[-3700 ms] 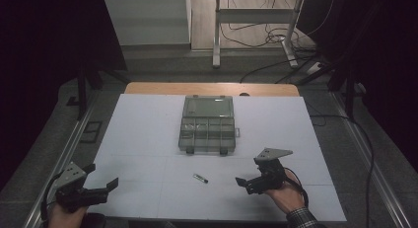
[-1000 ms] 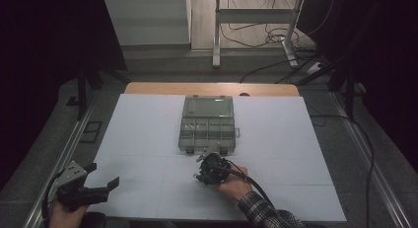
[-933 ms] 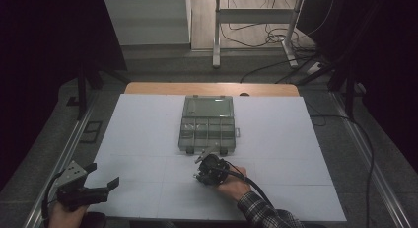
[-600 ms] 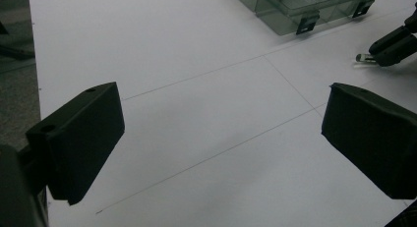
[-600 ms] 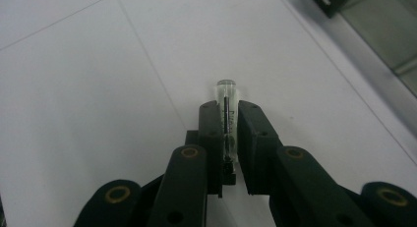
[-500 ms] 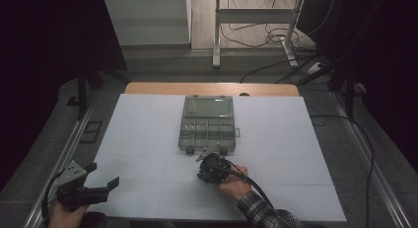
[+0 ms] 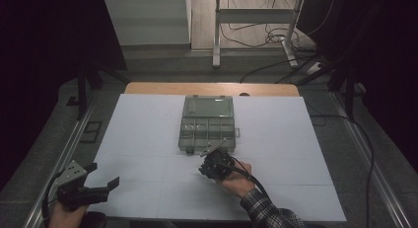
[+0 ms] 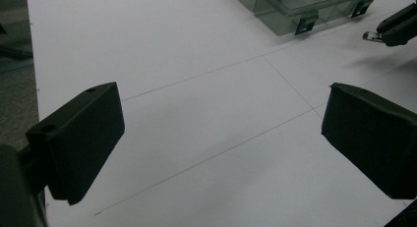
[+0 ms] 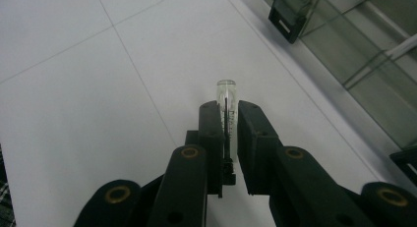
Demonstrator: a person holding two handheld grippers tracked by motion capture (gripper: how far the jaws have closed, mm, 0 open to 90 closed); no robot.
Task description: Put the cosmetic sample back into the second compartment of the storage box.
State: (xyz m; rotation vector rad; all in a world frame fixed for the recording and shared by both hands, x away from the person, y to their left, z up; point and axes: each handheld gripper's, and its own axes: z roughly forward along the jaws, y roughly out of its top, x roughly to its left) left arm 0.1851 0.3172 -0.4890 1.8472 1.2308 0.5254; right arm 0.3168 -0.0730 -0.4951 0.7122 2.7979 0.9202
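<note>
A small clear tube [image 9: 226, 89] with a dark line inside stands between my right gripper's [image 9: 227, 111] black jaws, which are shut on it just above the white table [image 9: 74, 89]. From above, the right gripper [image 7: 206, 170] sits just in front of a clear compartment box [image 7: 207, 124] with its lid open. The box's near edge and latch [image 9: 285, 15] lie to the upper right of the tube. My left gripper [image 7: 104, 174] rests at the table's near left corner. Its jaws [image 8: 221, 138] are wide open with nothing between them.
The white table [image 7: 148, 134] carries thin pencil lines. Beyond its far wooden edge [image 7: 212, 89] are a metal stand and cables on the floor. The left gripper view catches the right gripper [image 8: 396, 28] and the box [image 8: 305, 6] at its top right.
My right gripper came from the table's right side to the centre, where the small tube lay, and now holds it. Over the last second little has moved. The left gripper stayed put.
</note>
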